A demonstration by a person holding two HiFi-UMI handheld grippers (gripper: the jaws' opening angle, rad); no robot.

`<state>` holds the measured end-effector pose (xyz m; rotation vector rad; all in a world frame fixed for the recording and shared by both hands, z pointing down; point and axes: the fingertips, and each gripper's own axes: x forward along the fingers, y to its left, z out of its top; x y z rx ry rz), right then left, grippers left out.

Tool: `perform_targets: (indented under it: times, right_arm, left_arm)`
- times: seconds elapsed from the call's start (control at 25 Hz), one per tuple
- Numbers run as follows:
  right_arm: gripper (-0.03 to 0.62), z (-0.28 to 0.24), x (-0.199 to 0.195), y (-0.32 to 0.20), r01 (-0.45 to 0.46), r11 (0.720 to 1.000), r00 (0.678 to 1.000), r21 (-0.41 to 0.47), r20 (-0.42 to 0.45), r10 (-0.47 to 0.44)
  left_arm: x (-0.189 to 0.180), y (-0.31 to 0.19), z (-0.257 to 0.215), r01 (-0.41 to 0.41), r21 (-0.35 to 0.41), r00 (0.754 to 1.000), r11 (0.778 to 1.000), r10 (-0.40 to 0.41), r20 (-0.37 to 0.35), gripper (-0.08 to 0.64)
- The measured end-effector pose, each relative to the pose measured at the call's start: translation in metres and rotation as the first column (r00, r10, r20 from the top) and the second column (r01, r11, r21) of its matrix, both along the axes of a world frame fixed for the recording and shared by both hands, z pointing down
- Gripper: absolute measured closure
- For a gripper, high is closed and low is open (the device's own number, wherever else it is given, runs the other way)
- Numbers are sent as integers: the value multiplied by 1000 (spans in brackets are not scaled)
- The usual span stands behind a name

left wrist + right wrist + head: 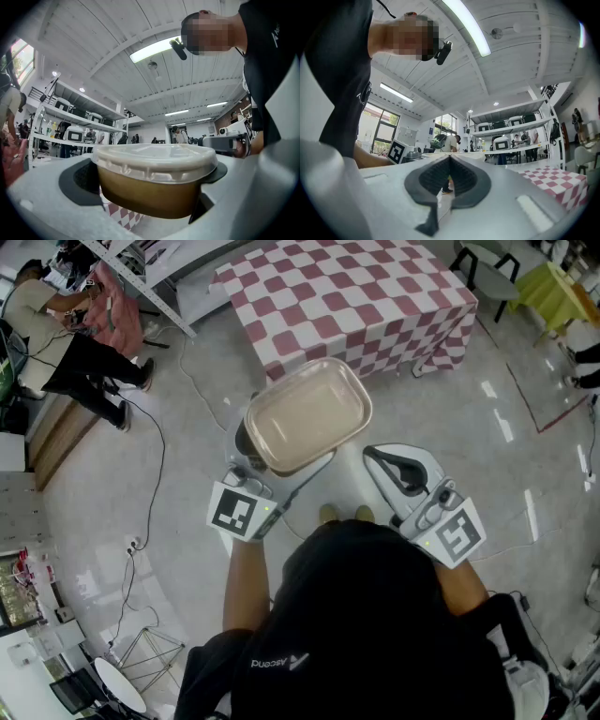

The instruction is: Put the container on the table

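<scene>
Left gripper (278, 468) clamps the lidded container (307, 413) in the air, just short of the table's (375, 306) near edge, long axis roughly along it. I judge the right gripper (380, 457), jaws together, idle.

container (150, 197) contents unreadable (cloudy lid (154, 157)); table (347, 296) cut by top edge

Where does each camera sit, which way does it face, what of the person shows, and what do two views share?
Head view: on the head, facing steeply down at floor, checkered table, container, left hand-held gripper, right hand-held gripper; shirt, forearms show.
Left gripper view: on the left hand-held gripper, facing along jaws shut on the container; torso right.
Right gripper view: on the right hand-held gripper, along shut, empty jaws; torso left.
Both gripper views share the ceiling and checkered table.
</scene>
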<state>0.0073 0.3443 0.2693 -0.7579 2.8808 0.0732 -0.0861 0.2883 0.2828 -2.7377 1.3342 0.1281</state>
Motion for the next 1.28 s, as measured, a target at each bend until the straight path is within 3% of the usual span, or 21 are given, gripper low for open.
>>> perform_targets:
  times: [0.56, 0.96, 1.28]
  right_arm:
    - [589, 7, -26, -28, 0, 998, 1000, -59, 27, 1]
    - [589, 18, -52, -91, -67, 997, 997, -45, -28, 66]
    - [589, 27, -39, -209, -58, 998, 998, -37, -21, 58]
  left_arm:
    - [-33, -27, 12, -20, -6, 1000, 1000, 20, 19, -40]
    - [-68, -110, 31, -49, -13, 999, 999, 49, 12, -40]
    - [-58, -230, 54, -18, -52, 998, 999, 21, 60, -40]
